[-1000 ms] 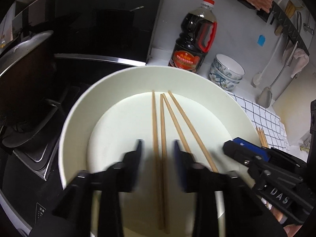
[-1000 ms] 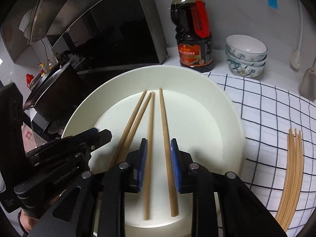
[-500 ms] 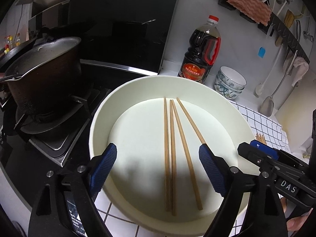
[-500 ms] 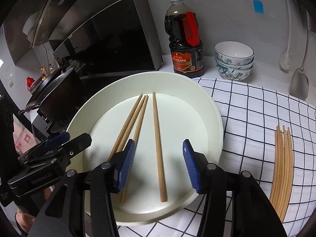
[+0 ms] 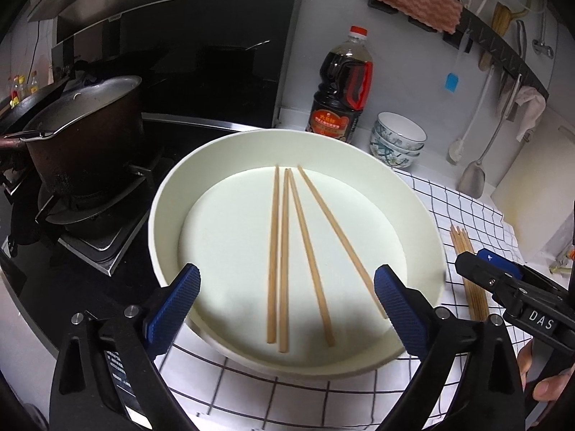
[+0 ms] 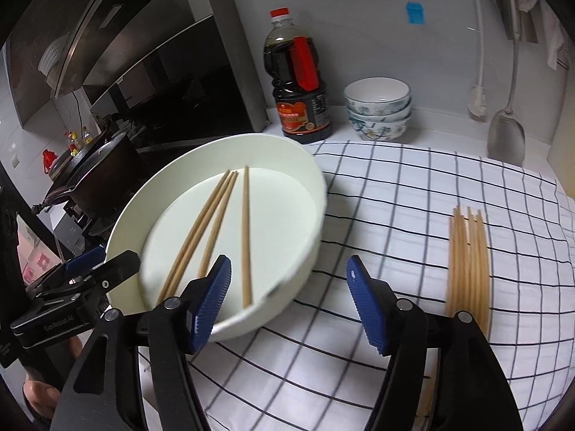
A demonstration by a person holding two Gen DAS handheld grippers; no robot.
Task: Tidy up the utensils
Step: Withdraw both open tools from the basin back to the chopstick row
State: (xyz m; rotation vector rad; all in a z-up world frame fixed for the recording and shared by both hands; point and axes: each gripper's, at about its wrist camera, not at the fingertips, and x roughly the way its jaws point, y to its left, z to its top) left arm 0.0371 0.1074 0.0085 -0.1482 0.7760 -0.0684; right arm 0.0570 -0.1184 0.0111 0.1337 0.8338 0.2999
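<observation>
Four wooden chopsticks [image 5: 287, 251] are laid side by side in the white round dish [image 5: 172, 194], which is set at the left edge of the checked cloth [image 6: 413, 186]. A further chopstick bundle [image 6: 467, 262] is seen near the cloth's right edge. The left gripper [image 5: 287, 301] and the right gripper [image 6: 287, 298] are held with fingers wide apart, gripping nothing.
</observation>
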